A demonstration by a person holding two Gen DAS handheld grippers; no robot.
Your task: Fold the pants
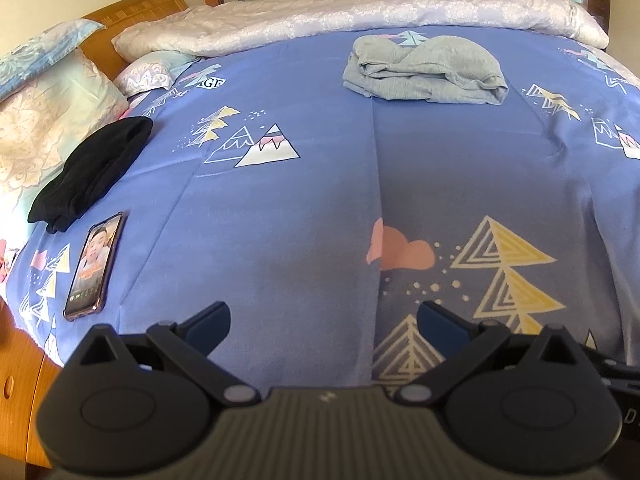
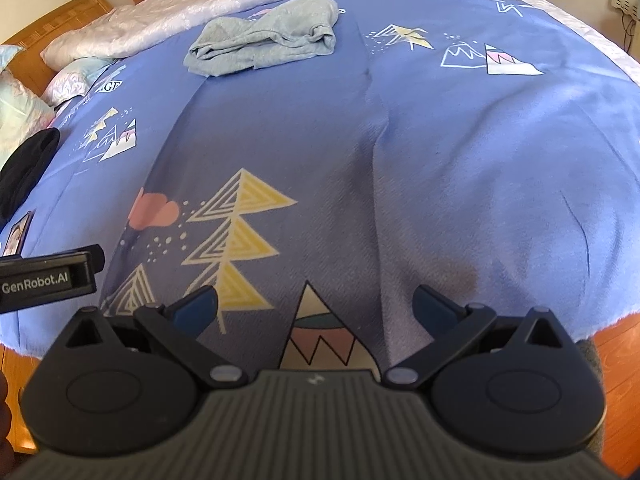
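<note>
the grey pants (image 1: pixel 426 72) lie in a loose, bunched heap, so a pinch from the left tongs (image 1: pixel 323 322) or right tongs (image 2: pixel 316 304) could catch several layers and drag the bedsheet (image 1: pixel 312 208) along. both tongs stand wide and empty at the bed's near edge; the pants sit far off, well apart, near the quilt (image 1: pixel 360 8).

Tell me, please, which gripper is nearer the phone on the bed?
Left. The left gripper has the phone just off its left side; the right gripper sits further right, beyond it. Both are open.
</note>
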